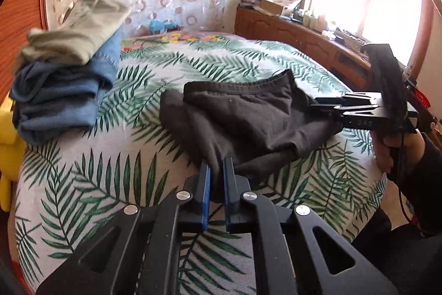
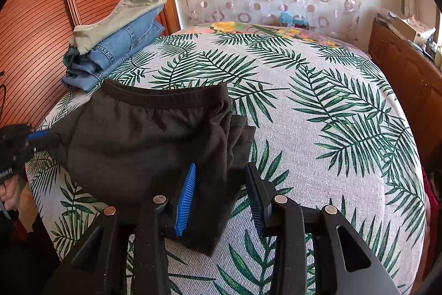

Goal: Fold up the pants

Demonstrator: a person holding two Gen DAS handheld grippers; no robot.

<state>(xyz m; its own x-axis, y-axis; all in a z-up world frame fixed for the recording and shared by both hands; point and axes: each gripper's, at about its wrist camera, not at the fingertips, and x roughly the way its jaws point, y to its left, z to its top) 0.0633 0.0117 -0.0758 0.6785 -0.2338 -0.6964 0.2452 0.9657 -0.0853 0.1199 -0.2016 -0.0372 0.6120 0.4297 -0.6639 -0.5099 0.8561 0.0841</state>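
Black pants [image 1: 248, 115] lie bunched and partly folded on the palm-leaf bedspread [image 1: 110, 170], waistband facing away. My left gripper [image 1: 216, 170] is shut on a corner of the black fabric near the bed's front edge. In the right wrist view the pants [image 2: 143, 134] fill the left centre. My right gripper [image 2: 221, 176] is open, its blue-padded fingers [image 2: 186, 195] straddling the pants' near edge. The left gripper shows at the far left of the right wrist view [image 2: 38, 136], and the right gripper shows at the pants' right side in the left wrist view [image 1: 328, 107].
A stack of folded clothes, olive on blue denim [image 1: 69, 68], sits at the bed's far left beside a wooden wardrobe [image 2: 41, 18]. A wooden cabinet [image 1: 290, 32] with clutter runs along the right under a bright window. A patterned curtain hangs behind.
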